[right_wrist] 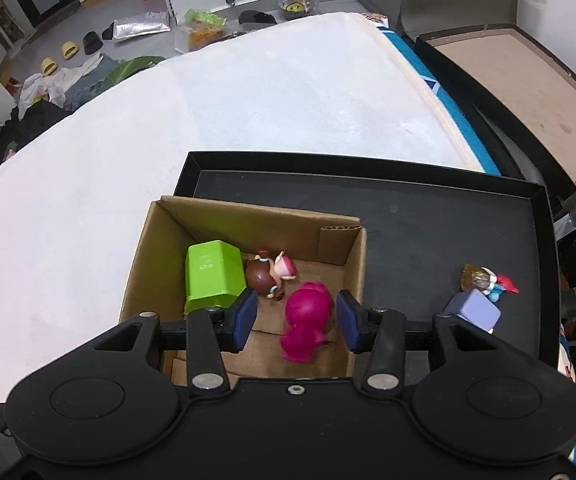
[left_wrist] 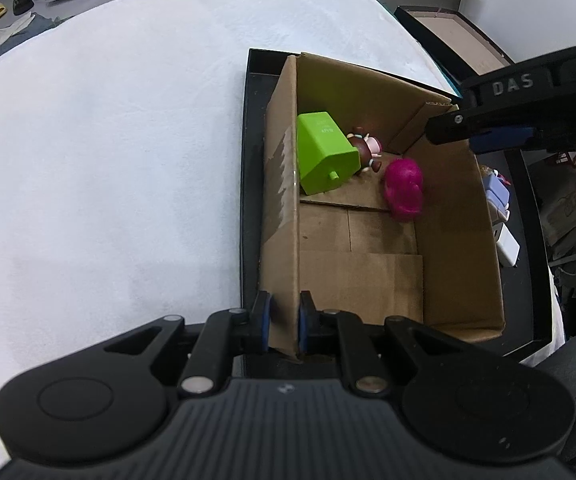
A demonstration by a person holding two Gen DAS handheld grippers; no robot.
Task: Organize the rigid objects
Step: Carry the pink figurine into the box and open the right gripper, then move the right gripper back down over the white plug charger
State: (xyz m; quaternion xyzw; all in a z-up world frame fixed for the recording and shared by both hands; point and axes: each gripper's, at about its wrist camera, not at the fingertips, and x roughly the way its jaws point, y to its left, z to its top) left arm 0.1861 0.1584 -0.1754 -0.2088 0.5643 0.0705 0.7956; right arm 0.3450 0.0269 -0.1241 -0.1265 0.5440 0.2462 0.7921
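On the tray: the cardboard box (right_wrist: 244, 276) sat in a black tray (right_wrist: 427, 216) on the white table (left_wrist: 108, 160).
Box contents: green block (right_wrist: 214, 276), brown-haired doll (right_wrist: 270, 272) and pink toy (right_wrist: 307, 320), all packed pretty close together.
Left gripper (left_wrist: 284, 326): nearly closed, pinching the box's left wall.
Right gripper (right_wrist: 296, 320): wide open above the pink toy, holding nothing.
Outside the box: purple cube (right_wrist: 475, 310) and a small figurine (right_wrist: 487, 280) at the tray's right.
Hard to see: that figurine was too small to make out, tbh.
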